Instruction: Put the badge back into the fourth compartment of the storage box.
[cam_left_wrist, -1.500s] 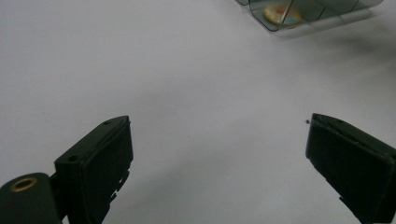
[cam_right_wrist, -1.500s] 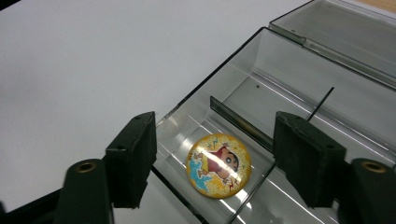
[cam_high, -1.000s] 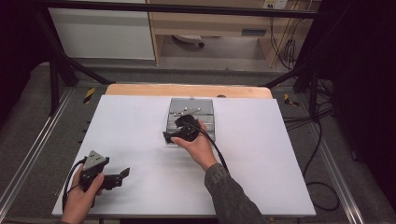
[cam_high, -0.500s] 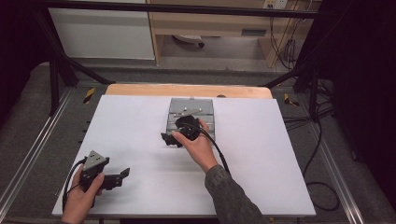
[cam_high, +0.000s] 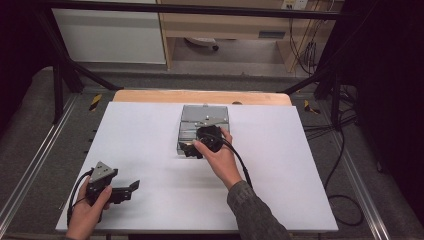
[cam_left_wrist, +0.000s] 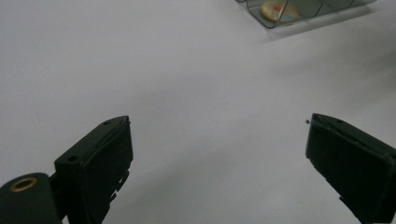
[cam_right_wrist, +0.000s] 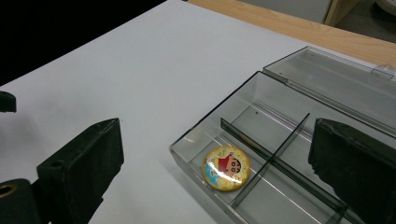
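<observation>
Round yellow cartoon badge (cam_right_wrist: 226, 168) lying in near-left compartment of clear grey plastic divider box (cam_right_wrist: 289, 126), lid open. Right tool (cam_high: 192, 148) just opened, nothing between; left tool (cam_high: 131, 186) apart, near-left on white surface (cam_high: 280, 165).

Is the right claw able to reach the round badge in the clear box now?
Probably yes. The right claw is open above the badge, which lies uncovered in a corner compartment of the clear box, lid folded back; only the dividers crowd it.

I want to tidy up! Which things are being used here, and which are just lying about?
Being used: clear box with open lid, round cartoon badge in a corner compartment, right gripper open beside it.

Just about: left gripper open, wooden board.
</observation>
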